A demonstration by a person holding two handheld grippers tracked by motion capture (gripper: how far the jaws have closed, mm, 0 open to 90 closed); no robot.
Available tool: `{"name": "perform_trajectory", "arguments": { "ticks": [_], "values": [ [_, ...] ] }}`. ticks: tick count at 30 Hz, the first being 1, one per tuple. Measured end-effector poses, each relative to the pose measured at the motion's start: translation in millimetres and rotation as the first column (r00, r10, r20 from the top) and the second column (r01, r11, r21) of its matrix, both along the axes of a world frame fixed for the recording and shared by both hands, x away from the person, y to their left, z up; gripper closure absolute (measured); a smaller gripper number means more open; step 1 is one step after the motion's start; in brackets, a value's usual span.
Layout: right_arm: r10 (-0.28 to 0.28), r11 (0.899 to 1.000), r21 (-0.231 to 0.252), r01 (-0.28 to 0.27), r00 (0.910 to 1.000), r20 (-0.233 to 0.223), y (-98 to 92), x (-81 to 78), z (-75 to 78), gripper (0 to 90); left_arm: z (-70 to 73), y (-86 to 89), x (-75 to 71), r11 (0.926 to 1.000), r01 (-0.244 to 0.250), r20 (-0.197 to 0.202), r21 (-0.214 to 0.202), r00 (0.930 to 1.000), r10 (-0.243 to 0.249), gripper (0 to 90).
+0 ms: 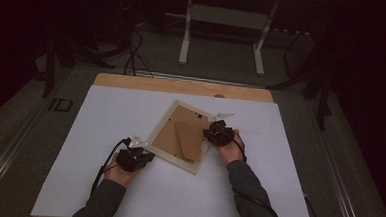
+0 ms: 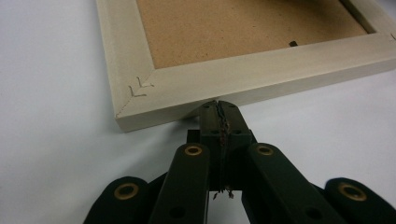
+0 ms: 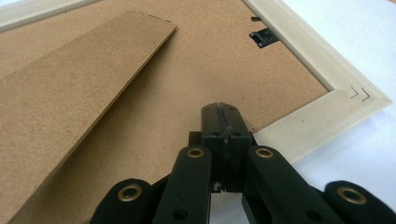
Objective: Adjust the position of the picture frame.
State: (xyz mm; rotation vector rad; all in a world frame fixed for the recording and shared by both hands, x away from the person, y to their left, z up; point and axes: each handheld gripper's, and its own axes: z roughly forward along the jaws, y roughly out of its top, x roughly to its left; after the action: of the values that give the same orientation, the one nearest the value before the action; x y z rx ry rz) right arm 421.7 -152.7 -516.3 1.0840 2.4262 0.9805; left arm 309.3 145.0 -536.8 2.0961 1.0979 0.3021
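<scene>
Picture frame (image 1: pixel 180 137), face down on the white counter (image 1: pixel 102 184), turned at an angle, long axis running from near left to far right. Brown backing board (image 2: pixel 224 28) seated inside the pale wooden rim, with a folded stand flap (image 3: pixel 70 93) lying on it and a small black clip (image 3: pixel 264 37) at the inner edge.

Left tool (image 2: pixel 219 109) pressed together, empty, tip touching or just beside the outer side of the near rail, close to a stapled corner. Right tool (image 3: pixel 219 112) also pressed together, pinching nothing, tip over the backing board just inside the near right corner. Probably bracing and pressing the back. Right hand (image 1: pixel 231 148) nearer to the clip.
</scene>
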Motion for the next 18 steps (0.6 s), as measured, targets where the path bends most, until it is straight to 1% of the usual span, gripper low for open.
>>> {"name": "perform_trajectory", "arguments": {
  "ticks": [10,13,18],
  "values": [
    [-0.005,1.000,-0.006,0.005,0.9999,-0.015,-6.5,-7.4,0.6,90.0,-1.0,-4.7,4.0,0.9998,-0.005,-0.004,-0.019,1.0000,0.005,89.9],
    [-0.008,1.000,-0.001,0.008,0.9999,-0.010,-10.4,-12.2,0.1,90.0,-1.5,-4.6,6.8,0.9993,-0.009,-0.013,-0.035,0.9999,0.009,90.0],
    [-0.012,1.000,0.012,0.012,0.9998,-0.016,-17.6,-21.0,-0.3,90.0,-1.5,-9.1,11.8,0.9993,-0.009,-0.014,-0.038,0.9999,0.008,89.9]
  ]
}}
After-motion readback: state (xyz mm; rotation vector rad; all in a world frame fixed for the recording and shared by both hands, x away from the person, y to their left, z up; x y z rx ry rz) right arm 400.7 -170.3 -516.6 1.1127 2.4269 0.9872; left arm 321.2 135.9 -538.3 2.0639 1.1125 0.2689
